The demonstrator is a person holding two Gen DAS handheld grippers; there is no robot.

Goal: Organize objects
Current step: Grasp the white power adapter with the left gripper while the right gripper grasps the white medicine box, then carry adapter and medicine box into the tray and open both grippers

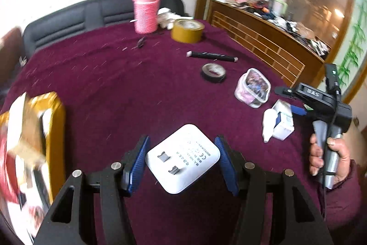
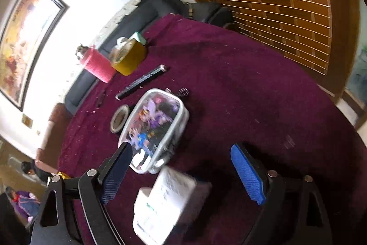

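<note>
Left gripper (image 1: 182, 161) has the white power adapter (image 1: 183, 159) between its blue pads, prong side up, pinched on opposite edges and apparently lifted off the maroon cloth (image 1: 114, 88). Looks like a real hold, not just straddling.

Right gripper (image 2: 181, 178) stands wide, nothing clamped. It hovers over the white carton (image 2: 165, 203), which lies on the cloth between the jaws with no pad touching.

Step in hand, my read: carry the adapter to the yellow tray (image 1: 56, 130) at the left edge. To do it well: keep the adapter level so it can't pivot out of a two-point pinch, come in above the tray rim, lower, then release. For the right side: centre the jaws on the carton's short sides before closing; it's light card and will crush or skid on the fabric.

Containers:
- yellow tray: already holds things, red and white shapes, too blurred to name.
- clear zip pouch (image 2: 153, 130): stuffed with colourful printed bits, zipped as far as I can tell, just beyond the carton.
- pink knitted cup (image 1: 146, 14): something metallic sticking out the top, far side, next to the yellow tape roll (image 1: 187, 30).
</note>
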